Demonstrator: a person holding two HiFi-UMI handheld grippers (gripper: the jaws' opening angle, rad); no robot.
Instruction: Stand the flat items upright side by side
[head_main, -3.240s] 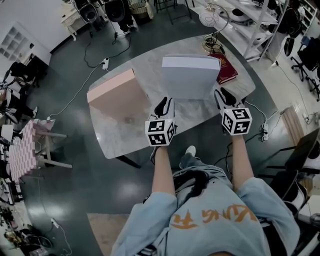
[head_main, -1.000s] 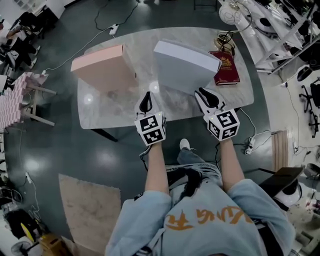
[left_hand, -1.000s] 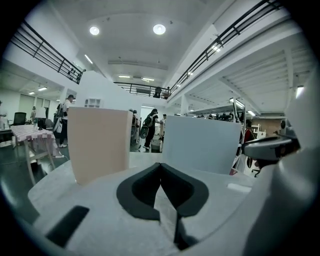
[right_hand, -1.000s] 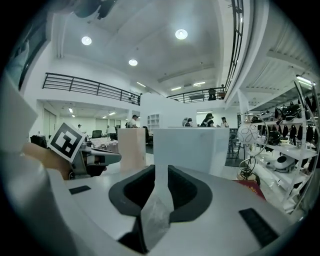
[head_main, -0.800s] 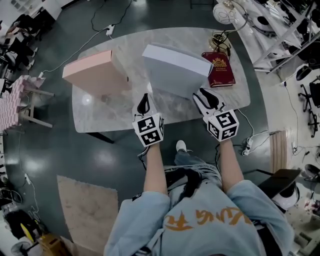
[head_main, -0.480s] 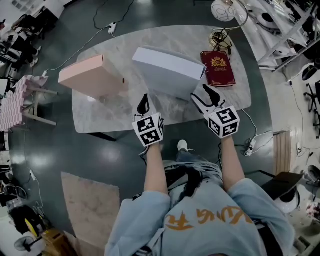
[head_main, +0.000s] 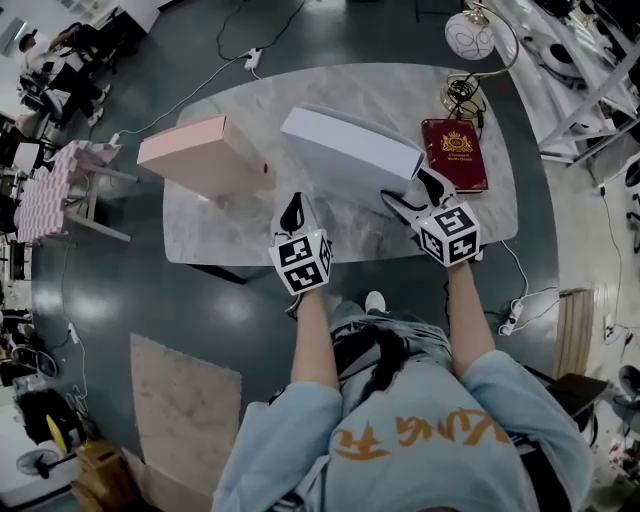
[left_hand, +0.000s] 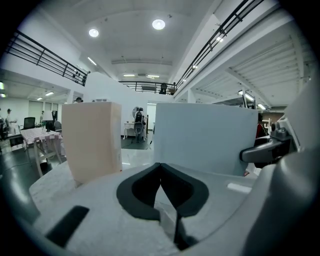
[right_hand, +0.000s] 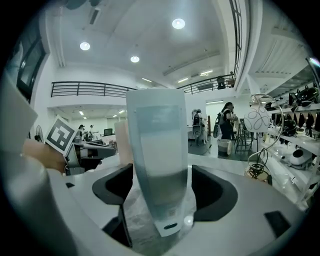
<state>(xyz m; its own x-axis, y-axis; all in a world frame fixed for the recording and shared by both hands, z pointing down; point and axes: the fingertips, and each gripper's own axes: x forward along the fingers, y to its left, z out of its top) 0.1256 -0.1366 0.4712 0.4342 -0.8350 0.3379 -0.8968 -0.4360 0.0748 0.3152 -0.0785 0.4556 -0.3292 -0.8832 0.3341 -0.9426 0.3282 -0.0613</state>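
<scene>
- The right gripper (head_main: 415, 195) is at the near right end of the white box (head_main: 350, 150). Its jaws are opening and stand wide, with the box's narrow end between them; the pads no longer seem to press on it.
- The left gripper (head_main: 296, 210) is over the near edge of the marble table (head_main: 400, 85). Its jaws are closed together with nothing between them, and they point toward the gap between the two boxes.
- The white box stands upright on its long edge near the middle of the table.
- The pink box (head_main: 205, 155) also stands upright, to the left of the white one, with a clear gap between them.
- A red book (head_main: 455, 153) lies flat just to the right of the white box, beyond the right gripper.
- A table lamp (head_main: 470, 40) with a round shade stands at the far right corner, behind the book.
</scene>
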